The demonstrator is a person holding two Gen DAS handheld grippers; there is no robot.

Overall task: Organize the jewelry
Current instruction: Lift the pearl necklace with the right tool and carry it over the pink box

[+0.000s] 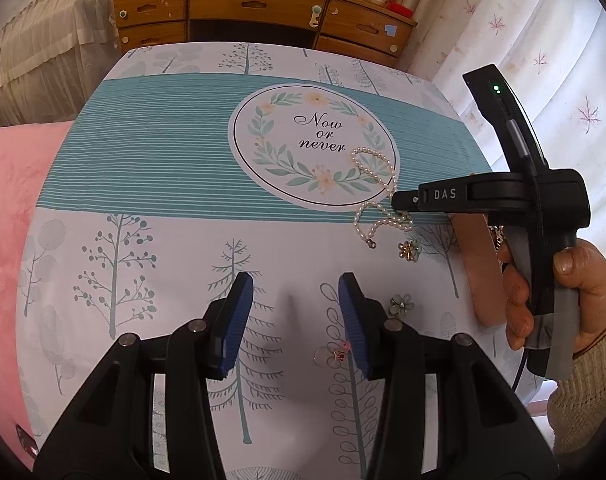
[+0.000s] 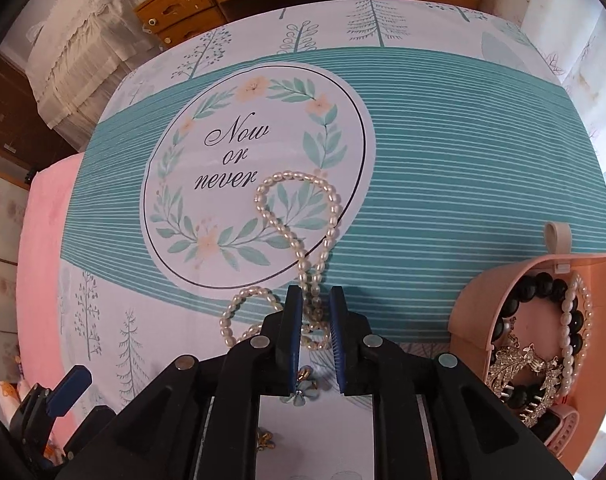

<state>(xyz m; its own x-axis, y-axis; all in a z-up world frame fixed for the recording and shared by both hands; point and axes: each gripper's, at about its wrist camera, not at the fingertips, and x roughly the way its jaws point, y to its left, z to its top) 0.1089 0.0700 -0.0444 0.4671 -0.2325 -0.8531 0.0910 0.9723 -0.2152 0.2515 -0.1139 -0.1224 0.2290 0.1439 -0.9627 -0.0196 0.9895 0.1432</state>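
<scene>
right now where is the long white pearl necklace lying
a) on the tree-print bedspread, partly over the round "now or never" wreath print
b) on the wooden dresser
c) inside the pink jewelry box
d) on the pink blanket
a: the long white pearl necklace loops across the round wreath print on the tree-print bedspread, outside the pink jewelry box.

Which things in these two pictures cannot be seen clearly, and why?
- Pearl necklace: right wrist view, its near part is hidden behind the right gripper.
- Pink box: cut off by the right edge; in the left wrist view the right gripper covers it.
- Ring: left wrist view, too small to read.
</scene>
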